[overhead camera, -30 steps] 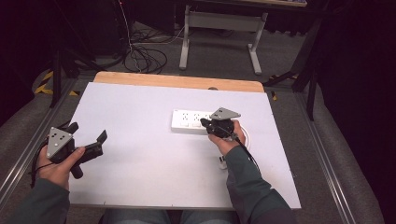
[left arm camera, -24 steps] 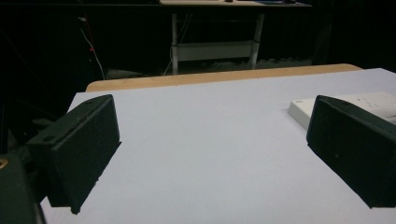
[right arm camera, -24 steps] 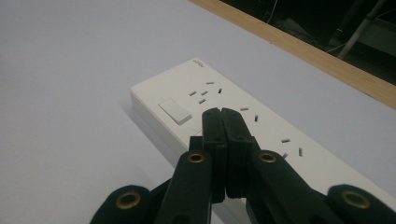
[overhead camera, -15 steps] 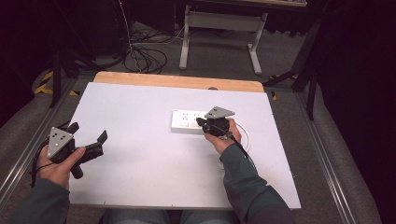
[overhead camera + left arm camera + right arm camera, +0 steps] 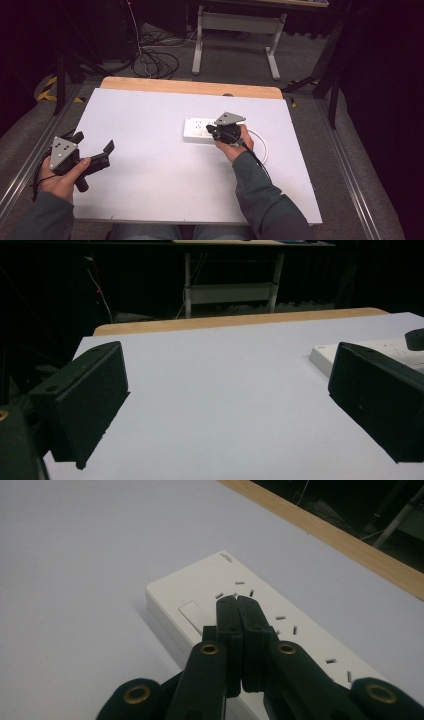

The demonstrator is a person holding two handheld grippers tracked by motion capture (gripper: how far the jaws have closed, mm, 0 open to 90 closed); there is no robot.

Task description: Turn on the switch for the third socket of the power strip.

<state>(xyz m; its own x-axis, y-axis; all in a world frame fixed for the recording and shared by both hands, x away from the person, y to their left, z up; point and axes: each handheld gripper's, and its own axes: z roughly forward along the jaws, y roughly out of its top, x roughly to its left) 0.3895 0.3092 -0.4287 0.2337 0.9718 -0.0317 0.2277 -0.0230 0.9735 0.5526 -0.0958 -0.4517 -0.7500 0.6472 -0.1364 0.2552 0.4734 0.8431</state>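
A white table top [image 5: 150, 150] is seen, edged at its far side by a wooden strip [image 5: 190, 86]. A white power strip [image 5: 197, 129] is laid right of its centre. The right gripper [image 5: 235, 600] is held over the strip, jaws pressed together on nothing. The left gripper [image 5: 95, 155] is held wide apart near the left edge, empty.

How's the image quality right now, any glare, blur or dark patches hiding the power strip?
High view: table evenly lit, surroundings dark; the right tongs cover part of the power strip. Left gripper view: dim, near jaws soft, strip visible at the right edge. Right gripper view: strip sharp, no glare, faint shadow along its near side.
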